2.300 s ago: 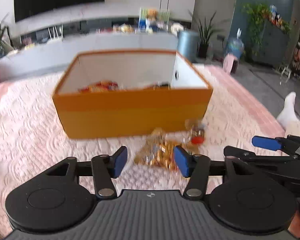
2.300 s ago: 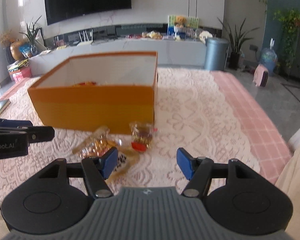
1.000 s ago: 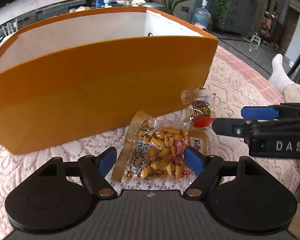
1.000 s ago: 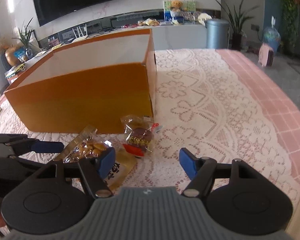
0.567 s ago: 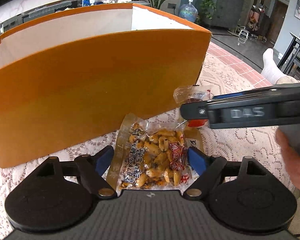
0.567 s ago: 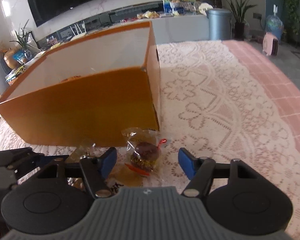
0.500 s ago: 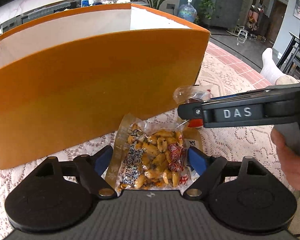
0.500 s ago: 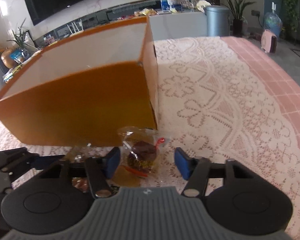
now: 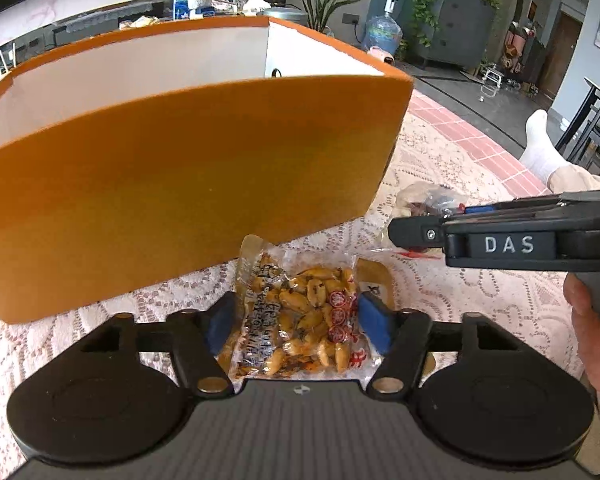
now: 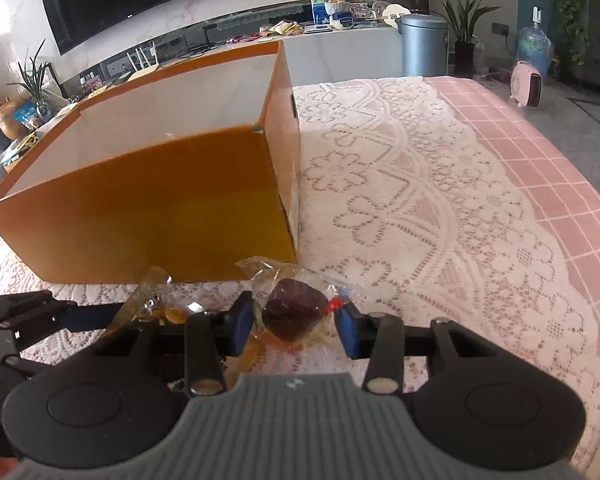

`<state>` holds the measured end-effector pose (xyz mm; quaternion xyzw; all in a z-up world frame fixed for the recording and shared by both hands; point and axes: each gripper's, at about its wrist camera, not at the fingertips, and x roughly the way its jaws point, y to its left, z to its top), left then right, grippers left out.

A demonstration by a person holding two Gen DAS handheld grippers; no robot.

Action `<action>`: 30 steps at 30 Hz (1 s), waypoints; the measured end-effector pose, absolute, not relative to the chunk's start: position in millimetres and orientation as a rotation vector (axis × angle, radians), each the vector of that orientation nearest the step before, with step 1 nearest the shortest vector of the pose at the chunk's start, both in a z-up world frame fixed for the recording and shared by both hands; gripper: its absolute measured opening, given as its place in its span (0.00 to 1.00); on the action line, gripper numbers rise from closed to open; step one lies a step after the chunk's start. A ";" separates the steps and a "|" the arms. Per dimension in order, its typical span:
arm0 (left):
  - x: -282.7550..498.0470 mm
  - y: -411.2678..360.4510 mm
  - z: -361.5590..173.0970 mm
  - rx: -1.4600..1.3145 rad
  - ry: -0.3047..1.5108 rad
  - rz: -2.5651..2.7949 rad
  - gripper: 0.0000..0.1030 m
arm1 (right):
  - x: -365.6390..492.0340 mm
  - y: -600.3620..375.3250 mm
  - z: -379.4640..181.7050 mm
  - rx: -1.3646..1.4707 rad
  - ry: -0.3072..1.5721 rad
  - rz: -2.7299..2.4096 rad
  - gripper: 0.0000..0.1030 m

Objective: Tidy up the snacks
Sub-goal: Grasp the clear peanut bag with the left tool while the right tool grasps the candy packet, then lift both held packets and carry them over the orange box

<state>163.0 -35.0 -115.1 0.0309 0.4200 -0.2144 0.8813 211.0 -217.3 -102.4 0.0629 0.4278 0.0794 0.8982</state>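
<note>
A clear packet of orange peanuts (image 9: 300,316) lies on the lace cloth in front of the orange box (image 9: 180,184). My left gripper (image 9: 298,322) is open with its blue pads on either side of the packet. A clear packet with a dark round snack (image 10: 294,312) lies by the box's near right corner (image 10: 276,216). My right gripper (image 10: 294,326) is open, its pads close on both sides of that packet. The right gripper (image 9: 416,234) also shows in the left wrist view, over the dark snack (image 9: 420,204).
The orange box has white inner walls (image 10: 180,104) and stands on a pink lace cloth (image 10: 420,208). The cloth's edge (image 10: 580,200) runs along the right. A person's socked foot (image 9: 540,148) is at the right. My left gripper (image 10: 40,312) shows at the left of the right wrist view.
Both grippers have moved forward and down onto their packets. The jaws of each have narrowed around its packet. The box now looms closer.
</note>
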 end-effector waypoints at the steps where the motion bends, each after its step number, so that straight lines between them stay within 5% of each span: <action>1: 160.6 -35.1 -113.3 0.058 0.876 -0.448 0.67 | 209.8 -217.5 -101.8 0.130 0.889 0.167 0.40; 10: 139.5 -36.5 -108.0 0.009 0.920 -0.369 0.61 | 195.7 -208.0 -100.3 0.057 0.891 0.170 0.37; 12: 133.2 -30.4 -103.3 -0.029 0.905 -0.337 0.39 | 193.9 -211.5 -100.6 0.079 0.900 0.167 0.37; 15: 131.6 -16.0 -97.2 -0.120 0.928 -0.285 0.26 | 190.7 -212.6 -100.0 0.088 0.902 0.167 0.37; 24: 113.6 -22.8 -98.2 -0.062 0.983 -0.389 0.26 | 174.0 -213.6 -97.2 0.079 0.906 0.162 0.37; 25: 110.4 -27.1 -96.3 -0.027 0.965 -0.399 0.27 | 172.9 -216.5 -96.7 0.089 0.908 0.154 0.37; 29: 97.8 -45.3 -87.2 0.183 0.875 -0.455 0.76 | 172.4 -230.7 -96.9 0.160 0.931 0.136 0.37; 30: 95.4 -49.3 -86.0 0.229 0.855 -0.471 0.77 | 172.5 -232.9 -96.9 0.174 0.937 0.133 0.37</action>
